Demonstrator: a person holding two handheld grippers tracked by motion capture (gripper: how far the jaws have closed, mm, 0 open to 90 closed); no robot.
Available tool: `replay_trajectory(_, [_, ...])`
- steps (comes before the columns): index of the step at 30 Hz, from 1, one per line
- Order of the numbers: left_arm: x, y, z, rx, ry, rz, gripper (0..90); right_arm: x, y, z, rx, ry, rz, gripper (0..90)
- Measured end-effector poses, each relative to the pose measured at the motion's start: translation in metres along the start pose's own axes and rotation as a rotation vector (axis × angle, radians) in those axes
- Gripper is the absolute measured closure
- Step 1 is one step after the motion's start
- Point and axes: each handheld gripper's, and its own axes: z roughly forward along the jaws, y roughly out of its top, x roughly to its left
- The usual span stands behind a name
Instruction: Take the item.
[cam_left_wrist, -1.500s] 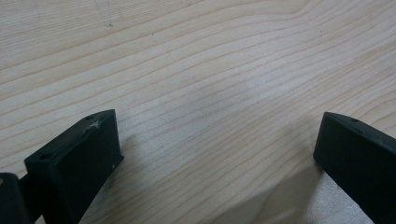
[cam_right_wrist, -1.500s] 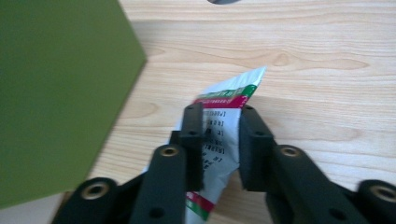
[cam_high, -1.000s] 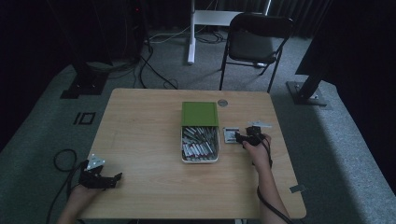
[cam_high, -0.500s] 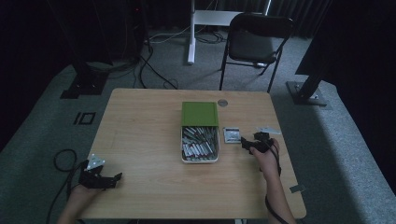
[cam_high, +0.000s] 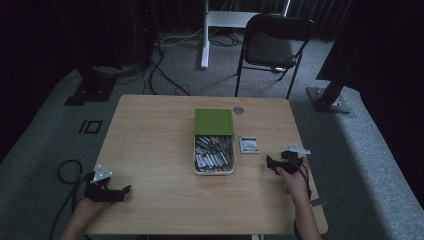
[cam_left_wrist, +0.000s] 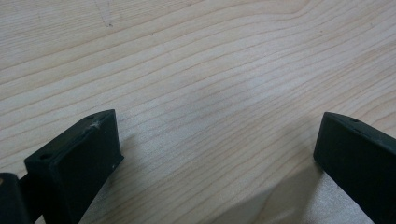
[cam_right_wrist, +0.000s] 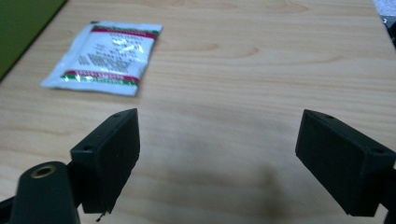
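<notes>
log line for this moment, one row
right gripper: open, jaws just opening, empty | packet: on table beside box | left gripper: open, empty

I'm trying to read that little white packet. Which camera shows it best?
The right gripper view: the packet lies close ahead, its red bands and print visible. In the high view it is a small pale square beside the box.

Glossy foil sachet (cam_right_wrist: 103, 58) lies on matt, smooth wooden table (cam_right_wrist: 261, 70).
</notes>
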Motion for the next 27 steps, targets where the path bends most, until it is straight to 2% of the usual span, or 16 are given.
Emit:
replay_trajectory(2, [0.000, 0.000, 0.000, 0.000, 0.000, 0.000, 1.4, -0.002, -0.003, -0.004, -0.001, -0.014, -0.003, 13.9])
replay_trajectory(10, [0.000, 0.000, 0.000, 0.000, 0.000, 0.000, 1.4, -0.005, -0.016, -0.017, 0.004, -0.021, 0.011, 13.9])
replay_trajectory(18, [0.000, 0.000, 0.000, -0.001, 0.000, 0.000, 1.4, -0.006, -0.025, -0.033, -0.011, -0.069, 0.040, 14.2])
replay_trajectory(26, [0.000, 0.000, 0.000, 0.000, 0.000, 0.002, 1.4, -0.010, -0.039, -0.041, 0.011, -0.092, 0.055, 14.3])
replay_trajectory(27, [0.000, 0.000, 0.000, 0.000, 0.000, 0.002, 1.4, -0.012, -0.045, -0.043, 0.019, -0.101, 0.060, 14.3])
